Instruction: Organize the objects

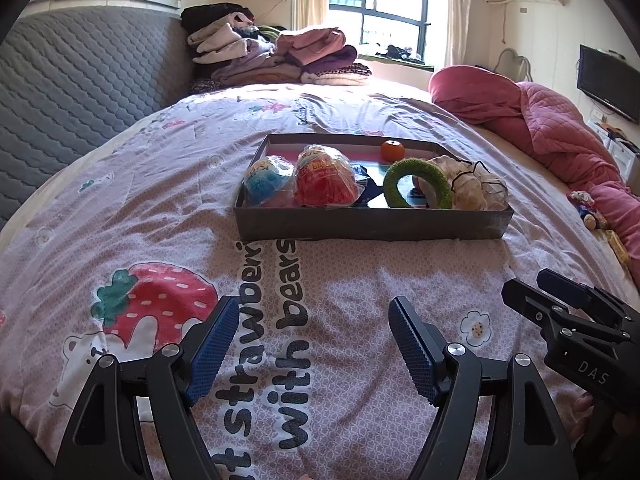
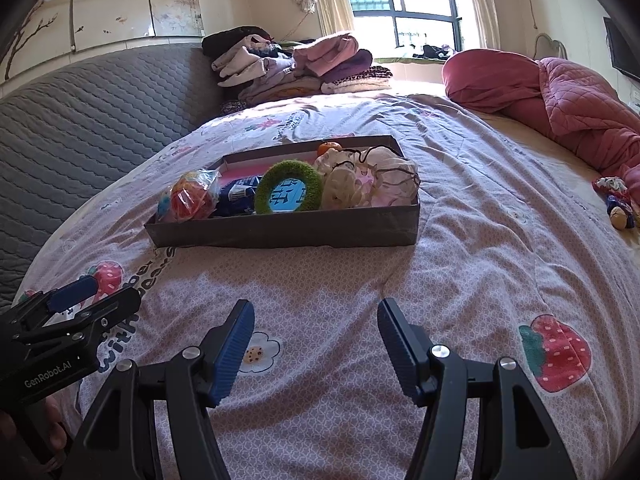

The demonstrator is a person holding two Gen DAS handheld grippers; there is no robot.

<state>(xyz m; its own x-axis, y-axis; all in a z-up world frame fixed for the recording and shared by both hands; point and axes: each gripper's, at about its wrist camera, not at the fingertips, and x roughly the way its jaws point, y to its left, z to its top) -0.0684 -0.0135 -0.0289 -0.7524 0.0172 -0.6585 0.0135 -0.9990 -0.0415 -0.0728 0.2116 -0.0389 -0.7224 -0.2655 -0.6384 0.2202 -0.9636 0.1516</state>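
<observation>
Now waiting with both claws wide and empty near the box (image 1: 372,228) of toys, maybe all tidy.

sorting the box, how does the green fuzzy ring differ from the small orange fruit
The green fuzzy ring is an open loop standing on edge near the front wall of the box; the small orange fruit is a solid ball near the back wall. The ring looks far larger. Its surface is shaggy; the fruit's is smooth. Both sit inside the box.
</observation>
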